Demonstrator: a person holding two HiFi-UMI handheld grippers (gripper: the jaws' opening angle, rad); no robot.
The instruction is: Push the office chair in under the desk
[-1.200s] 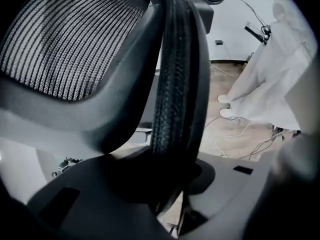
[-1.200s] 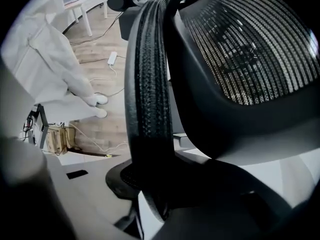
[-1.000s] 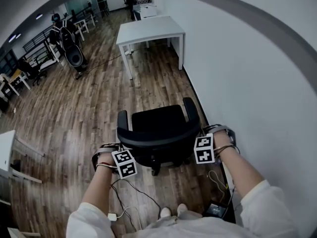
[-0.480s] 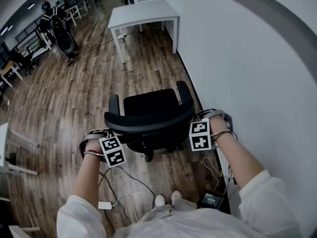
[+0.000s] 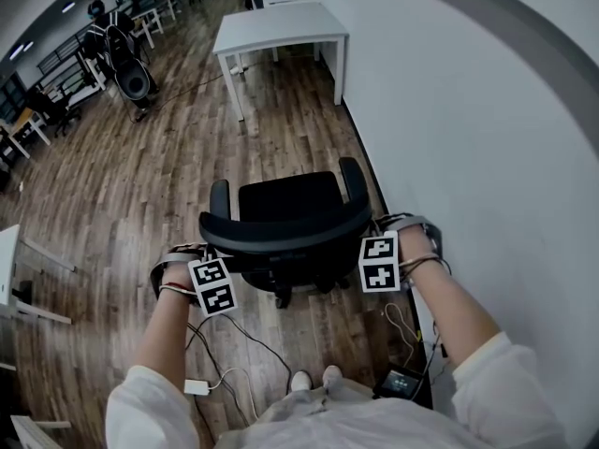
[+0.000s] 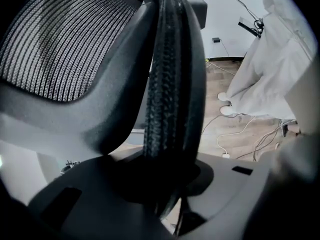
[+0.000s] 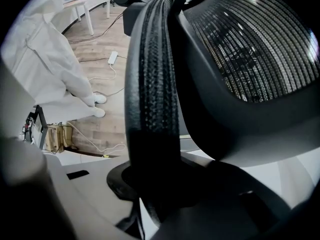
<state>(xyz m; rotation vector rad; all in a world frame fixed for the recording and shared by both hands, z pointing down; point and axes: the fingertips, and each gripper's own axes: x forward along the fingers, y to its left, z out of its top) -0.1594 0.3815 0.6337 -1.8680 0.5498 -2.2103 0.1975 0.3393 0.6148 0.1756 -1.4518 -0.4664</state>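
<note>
A black office chair (image 5: 285, 215) stands on the wood floor with its mesh backrest toward me and its seat facing the white desk (image 5: 281, 28) farther ahead by the wall. My left gripper (image 5: 208, 253) is shut on the backrest's left edge (image 6: 172, 84), which runs up between its jaws (image 6: 170, 184). At the other side, my right gripper (image 5: 371, 243) is shut on the right edge (image 7: 152, 84), with the padded rim pressed between the jaws (image 7: 160, 189). An open stretch of floor lies between chair and desk.
A white wall (image 5: 468, 110) runs close along the right. Cables (image 5: 243, 344), a white adapter (image 5: 197, 386) and a black device (image 5: 398, 380) lie on the floor by my feet. Another black chair (image 5: 126, 64) and more tables (image 5: 14, 269) stand to the left.
The chair, with both grippers on its backrest, has shifted slightly up and left in the head view. Both grips look the same.
</note>
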